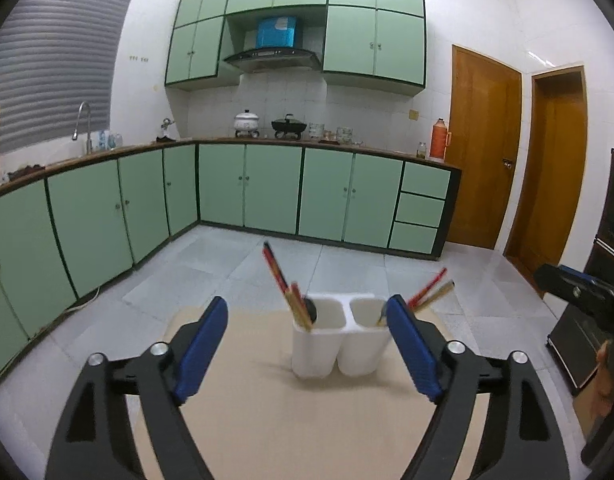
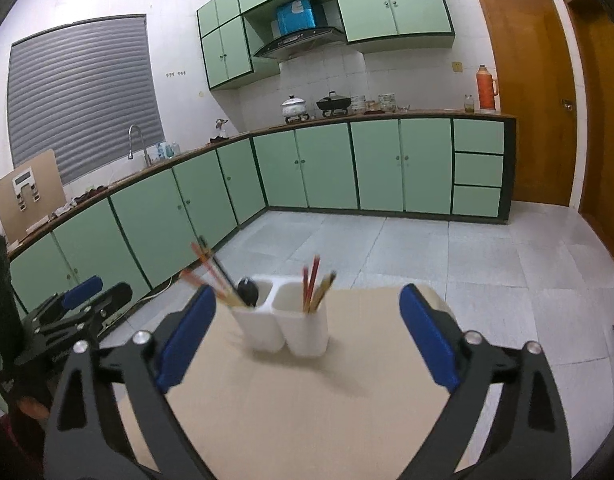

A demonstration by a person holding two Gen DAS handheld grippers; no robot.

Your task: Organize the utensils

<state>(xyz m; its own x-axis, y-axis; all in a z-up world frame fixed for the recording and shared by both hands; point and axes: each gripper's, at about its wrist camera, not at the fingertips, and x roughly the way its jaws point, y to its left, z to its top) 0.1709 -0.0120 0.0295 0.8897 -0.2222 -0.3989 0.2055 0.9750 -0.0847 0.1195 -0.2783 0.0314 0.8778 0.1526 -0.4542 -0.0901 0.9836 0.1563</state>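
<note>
A white two-compartment utensil holder (image 1: 339,340) stands on a beige table (image 1: 267,412); it also shows in the right wrist view (image 2: 285,326). Its left compartment holds red and wooden chopsticks (image 1: 285,286) and a black spoon (image 1: 310,309). Its right compartment holds more chopsticks (image 1: 431,291). My left gripper (image 1: 307,312) is open and empty, just in front of the holder. My right gripper (image 2: 307,300) is open and empty, a little further back from the holder. The left gripper (image 2: 83,300) shows at the left of the right wrist view.
Green base cabinets (image 1: 267,188) run along the back and left walls under a worktop with pots (image 1: 247,122) and a sink tap (image 1: 83,124). Wooden doors (image 1: 483,144) stand at the right. A dark cabinet (image 1: 603,280) is at the far right.
</note>
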